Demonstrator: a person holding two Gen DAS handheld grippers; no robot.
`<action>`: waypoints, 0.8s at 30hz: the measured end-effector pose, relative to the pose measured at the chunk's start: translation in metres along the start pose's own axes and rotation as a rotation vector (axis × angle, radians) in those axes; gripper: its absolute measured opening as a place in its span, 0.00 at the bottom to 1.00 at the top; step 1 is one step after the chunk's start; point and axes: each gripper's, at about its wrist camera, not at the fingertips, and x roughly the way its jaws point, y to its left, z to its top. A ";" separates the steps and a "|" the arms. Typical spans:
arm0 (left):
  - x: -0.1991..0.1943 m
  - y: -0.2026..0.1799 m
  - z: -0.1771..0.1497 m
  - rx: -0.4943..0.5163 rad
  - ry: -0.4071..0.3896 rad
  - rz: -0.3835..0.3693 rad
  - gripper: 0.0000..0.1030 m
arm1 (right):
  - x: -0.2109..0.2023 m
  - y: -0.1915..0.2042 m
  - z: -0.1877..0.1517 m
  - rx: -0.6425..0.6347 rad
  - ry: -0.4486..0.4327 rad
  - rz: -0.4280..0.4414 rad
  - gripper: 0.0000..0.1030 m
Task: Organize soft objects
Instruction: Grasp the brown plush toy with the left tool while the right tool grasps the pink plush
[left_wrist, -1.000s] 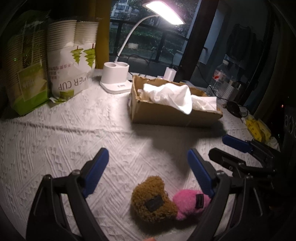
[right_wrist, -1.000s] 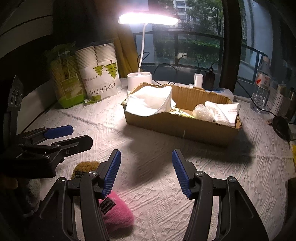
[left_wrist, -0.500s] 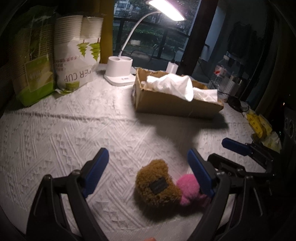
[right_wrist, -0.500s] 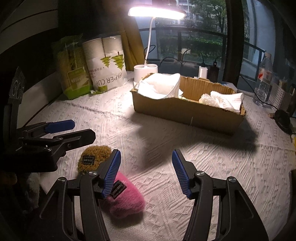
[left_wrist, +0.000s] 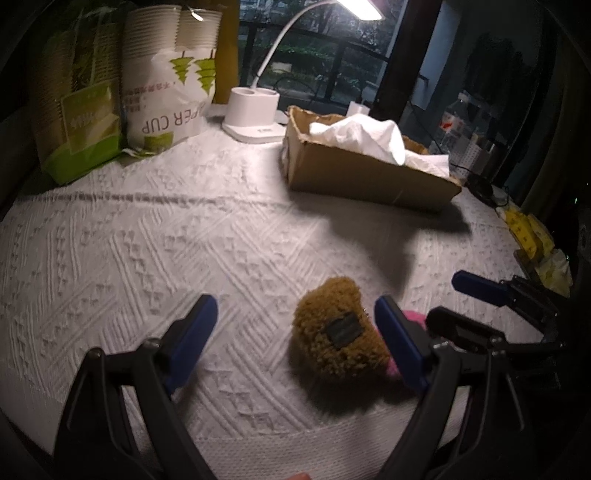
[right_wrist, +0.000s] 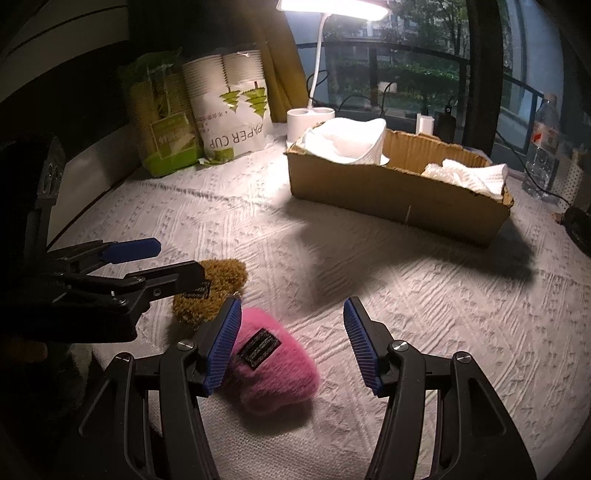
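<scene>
The left gripper (left_wrist: 295, 325) has its blue-padded fingers (left_wrist: 192, 328) spread wide and holds nothing. A brown plush piece (left_wrist: 334, 332) with a small dark label lies on the surface between them, close against the inner side of the right-hand finger and well clear of the other. The right gripper (right_wrist: 291, 339) also has its fingers (right_wrist: 360, 341) apart and empty. A pink plush piece (right_wrist: 275, 365) with a dark label lies between them, right at the left-hand finger; whether pad and plush touch cannot be told. There is bare cloth between it and the other finger. The two plush pieces lie just beside each other, the brown one farther from the right gripper's camera. Both rest on a white textured cloth (right_wrist: 424, 295) covering the surface. Farther back stands an open cardboard box (right_wrist: 391, 192) holding crumpled white cloths (right_wrist: 351, 142). Behind the box is a white desk lamp (left_wrist: 255, 118), lit. To the left of it stand a bag of paper cups (right_wrist: 231, 110) and a green pack (right_wrist: 160, 125). Dark windows lie beyond
</scene>
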 end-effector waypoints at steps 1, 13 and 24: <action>0.000 0.000 0.000 -0.001 -0.001 0.002 0.86 | 0.001 0.001 -0.001 -0.003 0.008 0.004 0.59; 0.004 0.000 -0.002 -0.003 0.007 -0.001 0.86 | 0.018 0.002 -0.012 0.032 0.091 0.079 0.59; 0.010 -0.006 -0.002 0.007 0.020 -0.008 0.86 | 0.025 0.000 -0.016 0.043 0.119 0.142 0.52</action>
